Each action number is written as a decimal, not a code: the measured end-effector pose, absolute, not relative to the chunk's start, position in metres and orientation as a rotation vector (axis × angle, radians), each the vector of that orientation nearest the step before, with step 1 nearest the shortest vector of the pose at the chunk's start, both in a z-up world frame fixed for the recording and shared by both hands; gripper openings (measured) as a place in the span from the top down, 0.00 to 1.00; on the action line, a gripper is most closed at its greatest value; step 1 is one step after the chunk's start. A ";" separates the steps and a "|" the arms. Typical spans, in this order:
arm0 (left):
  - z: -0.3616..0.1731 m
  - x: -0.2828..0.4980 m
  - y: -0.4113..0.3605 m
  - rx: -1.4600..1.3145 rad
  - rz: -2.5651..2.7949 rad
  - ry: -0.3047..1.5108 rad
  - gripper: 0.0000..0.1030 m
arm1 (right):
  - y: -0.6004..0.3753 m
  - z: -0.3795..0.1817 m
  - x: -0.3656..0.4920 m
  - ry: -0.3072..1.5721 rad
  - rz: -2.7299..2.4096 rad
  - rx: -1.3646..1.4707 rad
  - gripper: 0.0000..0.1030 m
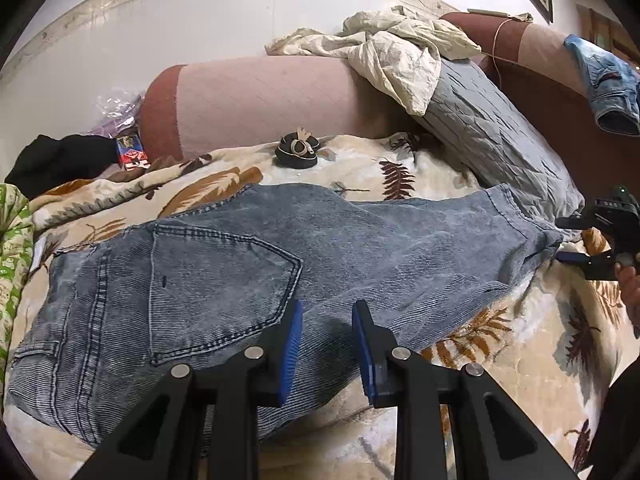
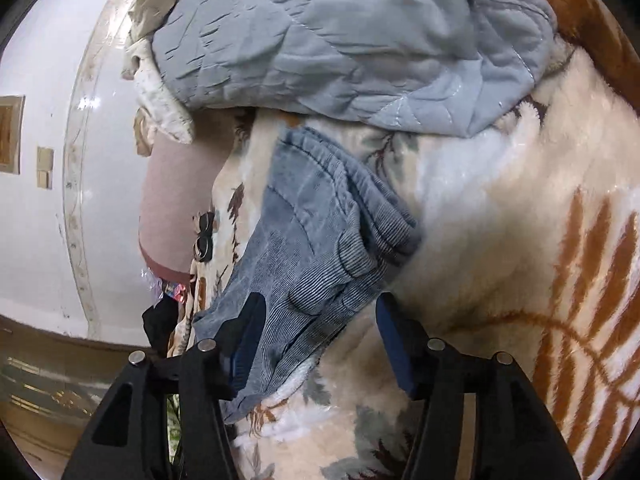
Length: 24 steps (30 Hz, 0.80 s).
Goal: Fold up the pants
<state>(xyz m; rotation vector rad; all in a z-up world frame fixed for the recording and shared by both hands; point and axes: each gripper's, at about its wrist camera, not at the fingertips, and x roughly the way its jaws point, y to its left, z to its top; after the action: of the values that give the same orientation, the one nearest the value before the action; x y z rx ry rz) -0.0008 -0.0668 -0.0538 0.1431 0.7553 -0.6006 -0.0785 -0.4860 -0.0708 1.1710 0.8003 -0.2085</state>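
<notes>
Lying limp and heavyish on the blanket (image 1: 500, 360), the jeans (image 1: 248, 264) want pinching at the right hem (image 2: 320, 280), which the spread right gripper (image 2: 320, 344) straddles; the left gripper (image 1: 327, 344) hovers spread at the near edge.

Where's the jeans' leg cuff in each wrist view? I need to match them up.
Left wrist: cuff at right, near the right gripper.
Right wrist: cuff at centre, above the open fingers.
Shared landmark: grey quilt just beyond the cuff.

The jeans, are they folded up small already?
No, the jeans lie stretched out long across the leaf-print blanket, back pocket showing.
</notes>
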 end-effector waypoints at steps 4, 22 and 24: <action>-0.053 -0.001 -0.065 0.140 -0.600 0.755 0.72 | -0.487 -0.059 -0.076 0.753 -0.250 1.121 0.43; -0.060 0.003 -0.063 0.125 -0.604 0.784 0.72 | -0.491 -0.063 -0.059 0.799 -0.356 0.904 0.84; -0.060 0.003 -0.064 0.130 -0.602 0.783 0.72 | -0.494 -0.068 -0.060 0.806 -0.342 0.963 0.81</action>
<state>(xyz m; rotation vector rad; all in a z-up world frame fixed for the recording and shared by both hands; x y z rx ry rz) 0.0029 -0.0642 -0.0596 0.1297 0.7827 -0.6021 -0.0604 -0.4939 -0.0685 0.9635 0.8058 -0.3422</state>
